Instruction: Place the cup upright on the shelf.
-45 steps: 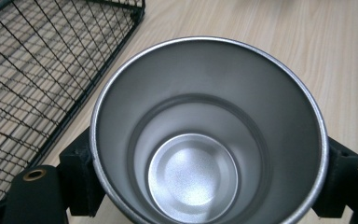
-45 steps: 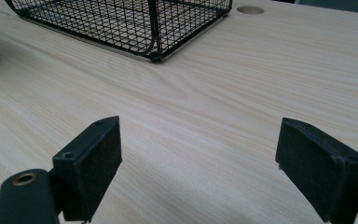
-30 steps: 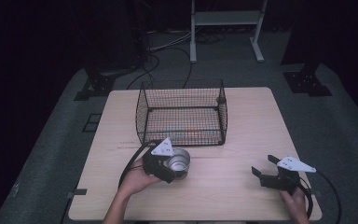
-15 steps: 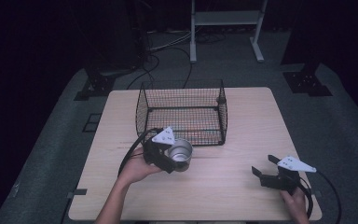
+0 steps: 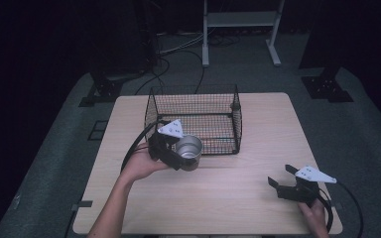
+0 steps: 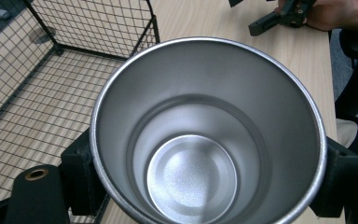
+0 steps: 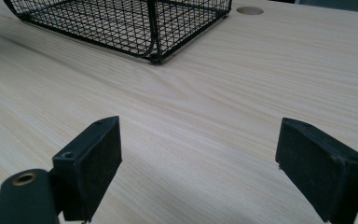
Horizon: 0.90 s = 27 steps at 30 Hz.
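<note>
Dark grey carpet surrounds a pale wooden table (image 5: 238,198), with black stands and cables on the floor beyond it and a white metal frame (image 5: 240,20) farther back. On the far half of the table stands a black wire-mesh basket (image 5: 198,101), square and open at the top.

At the basket's near left corner the left gripper (image 5: 171,151), held up off the tabletop in the person's left hand (image 5: 139,166), clasps a round, shiny stainless-steel cup (image 5: 188,151). The cup's open mouth faces up and toward the camera, its body between the black jaws, which press against its sides. In the left gripper view the cup (image 6: 209,135) is seen from the rim down to its bright, empty bottom, a jaw flanking it on each side. The basket's mesh wall and floor (image 6: 42,93) lie just behind and to the left of it there; whether the cup touches the wire cannot be told.

The right gripper (image 5: 283,181) rests low at the table's near right corner, well apart from the cup, in the person's right hand (image 5: 315,215). Its jaws stand spread wide with bare wood between them. In the right gripper view (image 7: 196,163) the basket's rounded corner (image 7: 154,51) lies ahead across open tabletop, and a small round hole (image 7: 249,10) marks the table beyond it.
</note>
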Motion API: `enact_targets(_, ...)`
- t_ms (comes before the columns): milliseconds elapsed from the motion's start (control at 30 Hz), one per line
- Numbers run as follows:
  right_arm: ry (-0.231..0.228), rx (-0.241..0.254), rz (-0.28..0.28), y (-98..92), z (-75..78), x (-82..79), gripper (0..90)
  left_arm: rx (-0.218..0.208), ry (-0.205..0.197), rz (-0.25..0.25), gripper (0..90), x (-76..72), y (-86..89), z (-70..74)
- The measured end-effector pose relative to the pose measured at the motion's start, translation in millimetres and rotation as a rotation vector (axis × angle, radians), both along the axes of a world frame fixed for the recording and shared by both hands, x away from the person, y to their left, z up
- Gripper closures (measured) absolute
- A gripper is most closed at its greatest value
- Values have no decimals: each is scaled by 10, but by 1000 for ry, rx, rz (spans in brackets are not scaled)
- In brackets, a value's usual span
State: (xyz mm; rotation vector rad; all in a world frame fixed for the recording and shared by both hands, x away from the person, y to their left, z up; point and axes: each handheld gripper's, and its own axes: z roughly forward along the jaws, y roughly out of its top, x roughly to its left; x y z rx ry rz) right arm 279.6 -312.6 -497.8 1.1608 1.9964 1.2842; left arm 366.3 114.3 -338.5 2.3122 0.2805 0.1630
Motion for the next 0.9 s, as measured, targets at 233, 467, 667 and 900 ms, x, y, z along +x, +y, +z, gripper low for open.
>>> enact_targets(233,-1,1,0,-1,-1,0,136,-3,5,-4,176,78,-11,103)
enact_targets(467,0,3,1,-1,0,-1,136,24,1,-9,176,144,-42,239)
enact_targets(667,-1,7,1,-7,-1,0,136,44,-7,-15,176,213,-84,375)
enact_targets(900,-2,14,2,-8,0,1,136,38,-14,-3,177,326,-124,488)
